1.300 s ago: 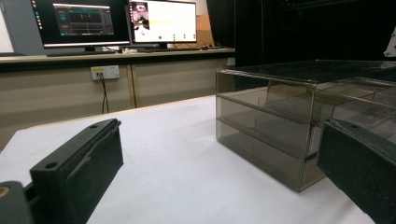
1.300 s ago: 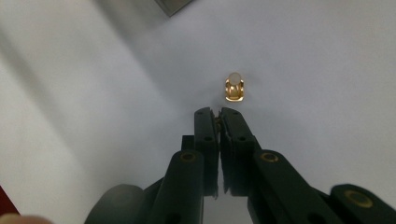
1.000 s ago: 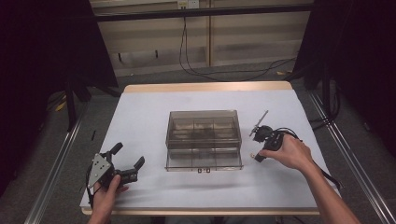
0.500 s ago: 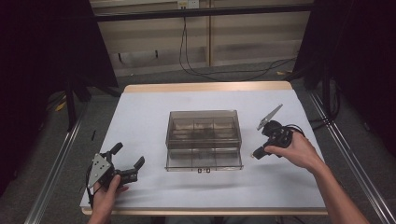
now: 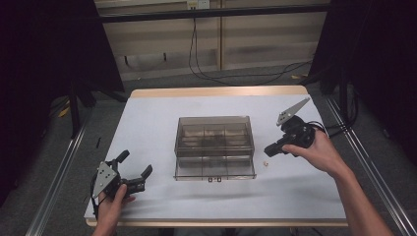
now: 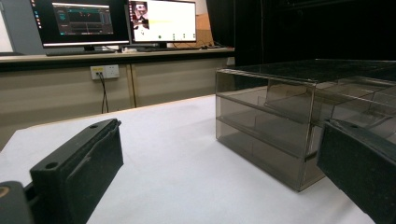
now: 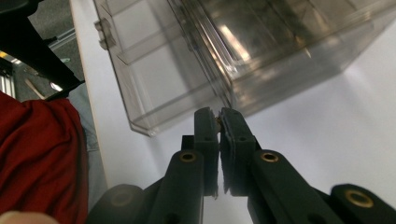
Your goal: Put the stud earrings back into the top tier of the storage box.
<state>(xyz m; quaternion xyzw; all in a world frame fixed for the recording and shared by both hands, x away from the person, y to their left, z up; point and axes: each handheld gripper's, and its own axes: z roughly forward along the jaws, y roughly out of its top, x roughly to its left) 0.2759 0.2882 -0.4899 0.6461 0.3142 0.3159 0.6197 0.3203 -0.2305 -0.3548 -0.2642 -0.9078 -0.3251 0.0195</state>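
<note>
The right gripper [image 5: 269, 150] is pinched almost shut on a tiny tan piece [image 7: 218, 119], visible as a speck between the tips of its jaws in the right gripper view. The smoky transparent plastic compartment box [image 5: 214, 146] sits in the middle of the white-covered counter [image 5: 152, 128], directly to the left of this gripper in the high view, its long axis running across the counter and its lid shut. A second small pale piece [image 5: 266, 163] lies on the counter just beside the box's near right corner, below the gripper. The right hand is much the nearer; it is held above the counter, jaws angled down and towards the box. The left gripper [image 5: 134, 171] rests at the near left corner, jaws wide and empty, well apart from the box.
</note>
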